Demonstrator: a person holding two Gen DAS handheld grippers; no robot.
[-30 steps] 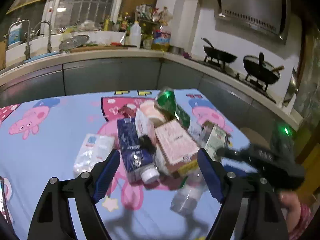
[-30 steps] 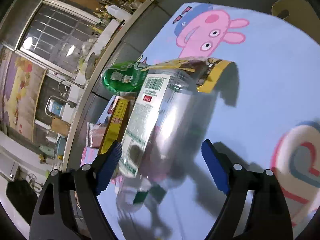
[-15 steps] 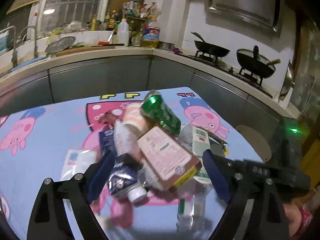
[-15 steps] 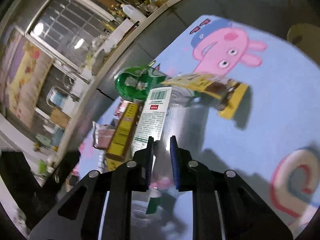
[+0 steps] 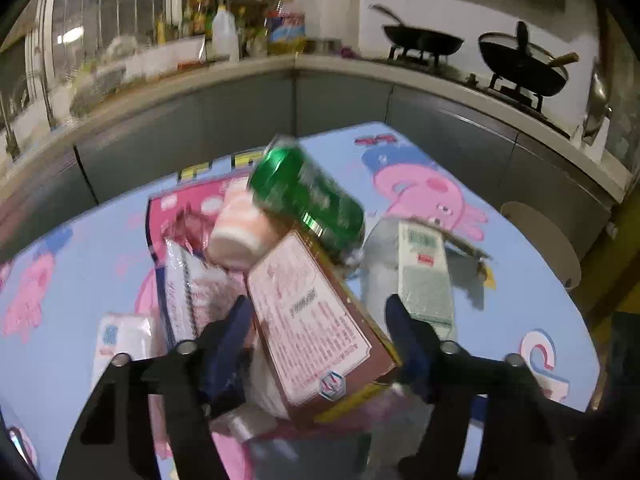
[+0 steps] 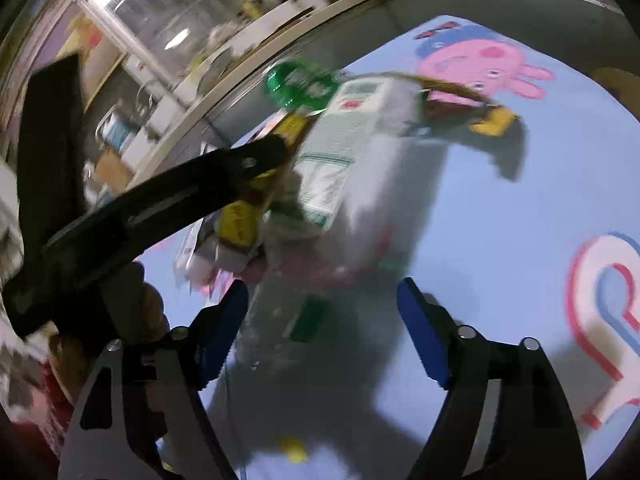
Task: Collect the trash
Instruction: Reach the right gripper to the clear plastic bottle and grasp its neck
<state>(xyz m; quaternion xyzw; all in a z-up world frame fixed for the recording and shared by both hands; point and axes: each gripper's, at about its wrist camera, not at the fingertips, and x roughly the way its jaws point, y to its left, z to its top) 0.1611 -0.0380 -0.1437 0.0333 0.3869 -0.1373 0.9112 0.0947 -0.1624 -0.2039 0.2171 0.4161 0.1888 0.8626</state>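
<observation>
A heap of trash lies on the pig-print tablecloth (image 5: 500, 280): a green can (image 5: 308, 196), a pink cup (image 5: 240, 232), a pink box (image 5: 312, 320), a blue-white pouch (image 5: 188, 288), a tissue pack (image 5: 120, 340) and a clear bottle (image 5: 424, 276) with a white-green label. My left gripper (image 5: 320, 320) straddles the pink box, its jaws closing, its pads close beside the box edges. My right gripper (image 6: 324, 320) is opening, with the clear bottle (image 6: 340, 200) lying just ahead between its fingers, untouched. A yellow-brown wrapper (image 6: 480, 116) sits behind the bottle.
A grey kitchen counter runs behind the table with bottles (image 5: 224, 36) and two black woks (image 5: 524, 64) on a stove. A round stool (image 5: 540, 240) stands past the table's right edge. A person's hand (image 6: 148, 312) shows at the left of the right wrist view.
My left gripper pushed forward over the heap and its jaws narrowed around the pink box. My right gripper snapped shut half a second ago, then reopened and rolled towards the bottle.
</observation>
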